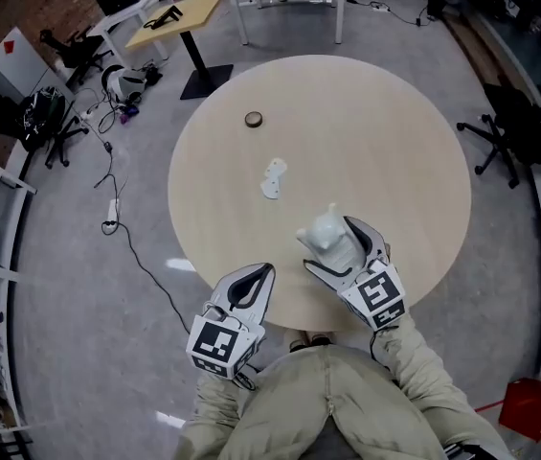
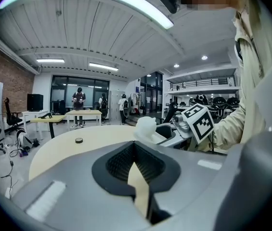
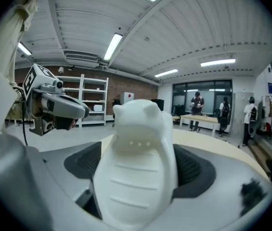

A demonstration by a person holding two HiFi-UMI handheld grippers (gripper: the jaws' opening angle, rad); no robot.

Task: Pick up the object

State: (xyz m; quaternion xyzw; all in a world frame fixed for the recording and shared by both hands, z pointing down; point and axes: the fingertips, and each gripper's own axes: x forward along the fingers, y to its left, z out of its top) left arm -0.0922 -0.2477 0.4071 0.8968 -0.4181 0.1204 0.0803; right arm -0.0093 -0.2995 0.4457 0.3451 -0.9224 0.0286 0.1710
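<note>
A white moulded figure with two small ears (image 1: 326,231) stands upright between the jaws of my right gripper (image 1: 329,247), over the near part of the round wooden table (image 1: 394,161). In the right gripper view the figure (image 3: 138,162) fills the gap and the right gripper (image 3: 140,177) is shut on it. I cannot tell whether the figure's base touches the table. My left gripper (image 1: 262,278) hovers at the table's front edge, shut and holding nothing. In the left gripper view the left gripper (image 2: 136,170) has its pads together, and the white figure (image 2: 145,126) shows beyond them.
A flat white piece (image 1: 274,178) lies mid-table and a small dark ring (image 1: 254,119) sits farther back. Desks (image 1: 176,15), office chairs (image 1: 519,127) and a floor cable (image 1: 117,209) surround the table. A red object (image 1: 530,405) is on the floor at lower right.
</note>
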